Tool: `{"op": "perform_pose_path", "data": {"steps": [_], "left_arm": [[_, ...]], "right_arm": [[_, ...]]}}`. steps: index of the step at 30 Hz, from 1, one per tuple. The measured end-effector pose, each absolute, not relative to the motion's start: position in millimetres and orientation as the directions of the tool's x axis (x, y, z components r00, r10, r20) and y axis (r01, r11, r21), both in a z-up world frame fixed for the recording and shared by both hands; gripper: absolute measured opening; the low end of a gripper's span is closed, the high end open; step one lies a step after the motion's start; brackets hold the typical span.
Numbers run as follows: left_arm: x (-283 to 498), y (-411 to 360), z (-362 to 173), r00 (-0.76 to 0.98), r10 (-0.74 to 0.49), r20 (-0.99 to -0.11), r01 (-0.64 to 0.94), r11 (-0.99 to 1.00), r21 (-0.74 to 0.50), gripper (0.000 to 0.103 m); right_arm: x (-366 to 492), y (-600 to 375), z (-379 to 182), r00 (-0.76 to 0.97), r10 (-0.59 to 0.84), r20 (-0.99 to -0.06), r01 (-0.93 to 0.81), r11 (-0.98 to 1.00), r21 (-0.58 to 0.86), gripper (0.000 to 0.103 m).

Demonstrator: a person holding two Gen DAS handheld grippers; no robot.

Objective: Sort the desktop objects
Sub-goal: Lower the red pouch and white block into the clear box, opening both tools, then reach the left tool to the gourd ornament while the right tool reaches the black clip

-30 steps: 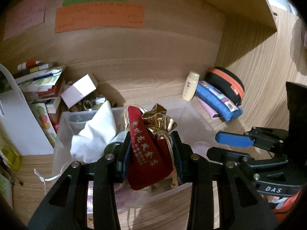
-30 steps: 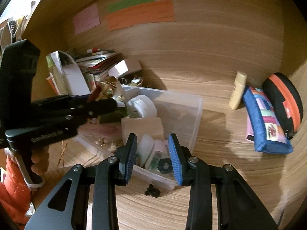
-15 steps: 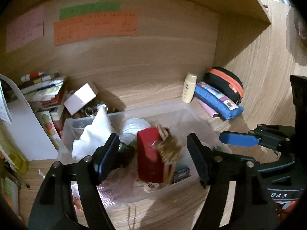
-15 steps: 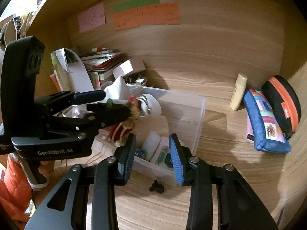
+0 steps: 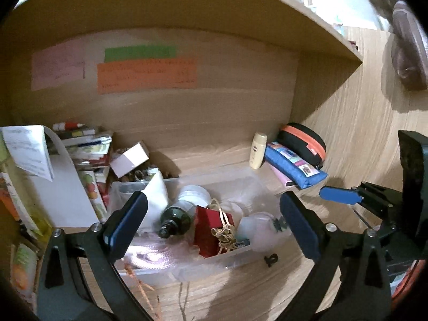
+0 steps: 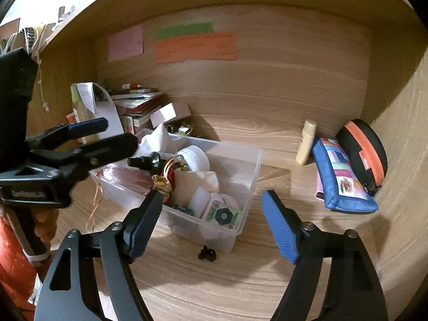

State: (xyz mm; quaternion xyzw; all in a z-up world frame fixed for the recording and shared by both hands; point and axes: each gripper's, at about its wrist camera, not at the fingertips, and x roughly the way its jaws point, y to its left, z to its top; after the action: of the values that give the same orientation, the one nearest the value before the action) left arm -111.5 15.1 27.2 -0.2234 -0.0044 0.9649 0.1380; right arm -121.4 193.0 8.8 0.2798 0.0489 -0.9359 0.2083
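Now between picks. Left hand-held gripper (image 5: 212, 226) wide apart and empty above the clear plastic bin (image 6: 251, 165); red cloth pouch with gold ribbon (image 5: 211, 230) inside it. Right hand-held gripper (image 6: 211, 223) apart too. Next, probably: small black clip (image 6: 207, 253) on the wooden surface (image 6: 240, 281) just in front of the bin.

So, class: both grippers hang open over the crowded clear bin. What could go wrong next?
The red pouch stands propped among clutter in the clear bin and may tip. The small black clip lies on the desk just outside the bin; the right gripper might knock it away.
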Motion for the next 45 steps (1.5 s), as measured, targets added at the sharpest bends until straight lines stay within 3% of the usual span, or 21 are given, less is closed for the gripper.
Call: {"op": "perform_pose_path", "data": {"steps": [4, 18, 28, 38, 45], "left_arm": [[-100.4, 6.7, 32.7, -0.878, 0.237, -0.415, -0.235, -0.970, -0.057, 0.101], [-78.3, -36.6, 28.3, -0.900, 0.122, -0.419, -0.087, -0.991, -0.101, 0.102], [-63.9, -57.0, -5.0, -0.847, 0.060, -0.528, -0.029, -0.997, -0.066, 0.102], [-58.8, -38.6, -61.1, -0.704, 0.139, -0.697, -0.113, -0.990, -0.083, 0.102], [-53.3, -24.4, -78.7, -0.665, 0.144, -0.733, -0.169, -0.985, -0.040, 0.102]], "right_arm": [[-117.9, 196.3, 7.5, -0.758, -0.355, -0.547, 0.399, -0.916, 0.041, 0.084], [-118.6, 199.0, -20.6, -0.694, -0.358, -0.625, 0.407, -0.911, 0.070, 0.084], [-125.1, 214.9, -55.9, -0.625, -0.344, -0.701, 0.364, -0.923, 0.128, 0.084], [-125.4, 200.7, -75.0, -0.563, -0.359, -0.744, 0.415, -0.902, 0.121, 0.084], [-127.8, 184.6, -80.7, -0.539, -0.342, -0.770, 0.448, -0.890, 0.082, 0.081]]}}
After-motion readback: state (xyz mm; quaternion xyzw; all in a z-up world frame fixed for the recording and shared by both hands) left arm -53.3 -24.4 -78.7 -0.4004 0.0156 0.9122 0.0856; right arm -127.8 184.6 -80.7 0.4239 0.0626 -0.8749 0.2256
